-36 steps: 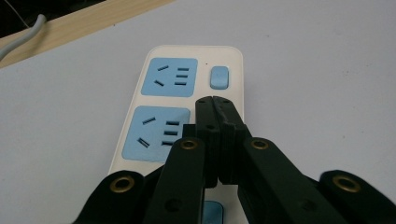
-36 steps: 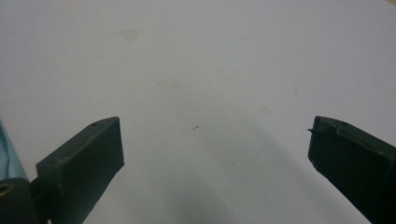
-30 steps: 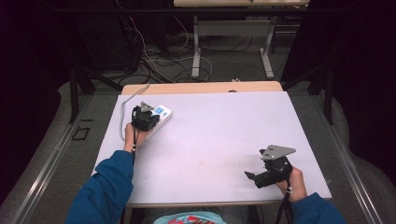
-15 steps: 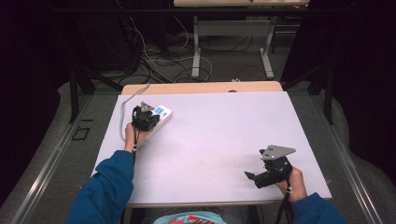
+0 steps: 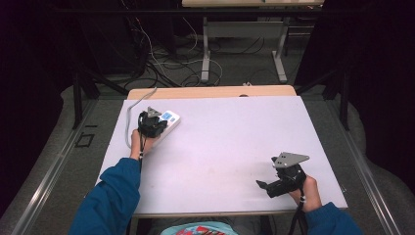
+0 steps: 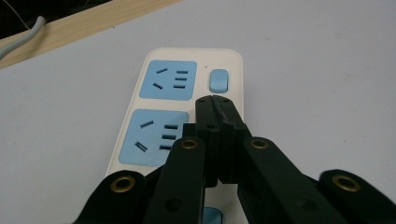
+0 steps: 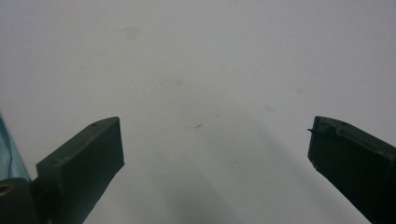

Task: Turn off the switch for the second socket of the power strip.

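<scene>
I work in a lab-like recording space: a white-topped table (image 5: pixel 220 142) ringed by black curtains (image 5: pixel 372 73), loose cables (image 5: pixel 161 63) on grey floor, 1 further table frame (image 5: pixel 242 44) behind.

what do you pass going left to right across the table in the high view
grey cable → left gripper, jaws shut over the power strip → power strip → bare stretch of the white table → right gripper, jaws open above the table

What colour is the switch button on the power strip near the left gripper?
Light blue, on the white power strip; the switch button shows best in the left gripper view.
</scene>
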Available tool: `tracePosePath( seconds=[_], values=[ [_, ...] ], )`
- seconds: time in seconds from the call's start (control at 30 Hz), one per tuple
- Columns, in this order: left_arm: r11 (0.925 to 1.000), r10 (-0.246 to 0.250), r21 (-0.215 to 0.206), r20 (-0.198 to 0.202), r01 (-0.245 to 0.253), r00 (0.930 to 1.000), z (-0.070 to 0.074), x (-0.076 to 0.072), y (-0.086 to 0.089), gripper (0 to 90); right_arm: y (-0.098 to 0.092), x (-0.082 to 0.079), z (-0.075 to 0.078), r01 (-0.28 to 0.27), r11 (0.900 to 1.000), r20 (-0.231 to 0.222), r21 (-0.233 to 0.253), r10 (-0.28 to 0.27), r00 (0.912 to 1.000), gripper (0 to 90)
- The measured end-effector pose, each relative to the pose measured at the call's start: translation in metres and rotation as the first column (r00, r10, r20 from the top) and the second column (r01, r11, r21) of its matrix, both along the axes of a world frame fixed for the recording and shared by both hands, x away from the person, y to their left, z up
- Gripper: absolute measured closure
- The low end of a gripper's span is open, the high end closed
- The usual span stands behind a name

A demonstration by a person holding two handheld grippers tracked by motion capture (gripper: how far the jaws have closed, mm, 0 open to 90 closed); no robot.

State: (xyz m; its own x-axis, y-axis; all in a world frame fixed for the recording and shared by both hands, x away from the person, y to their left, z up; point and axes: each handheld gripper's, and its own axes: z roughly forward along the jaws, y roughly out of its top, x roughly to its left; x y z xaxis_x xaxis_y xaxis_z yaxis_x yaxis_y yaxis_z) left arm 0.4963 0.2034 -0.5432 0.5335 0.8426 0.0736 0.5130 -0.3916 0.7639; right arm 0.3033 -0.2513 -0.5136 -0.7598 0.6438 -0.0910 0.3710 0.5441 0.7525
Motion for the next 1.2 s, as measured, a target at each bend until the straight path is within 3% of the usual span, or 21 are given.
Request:
tracePosePath(
  seconds=[0.37, 0.63, 1.2],
  values=[
    [1.0000, 0.003, -0.008, 0.012, -0.003, 0.9999, -0.0012, 0.0002, -0.0001, 90.0, 0.0012, -0.0007, -0.0006, 0.003, 1.000, 0.000, 0.007, -0.003, 1.0000, 2.6],
    [0.9999, -0.001, -0.014, -0.001, 0.001, 1.0000, -0.0009, 0.0002, 0.0011, 90.0, 0.0010, 0.0002, -0.0013, 0.000, 1.000, 0.015, 0.011, 0.000, 0.9999, 2.5],
    [1.0000, -0.003, 0.003, 0.006, 0.003, 1.0000, -0.0014, 0.0007, -0.0005, 90.0, 0.0009, 0.0001, -0.0013, 0.004, 1.000, 0.014, 0.006, -0.004, 0.9999, 2.4]
  ],
)
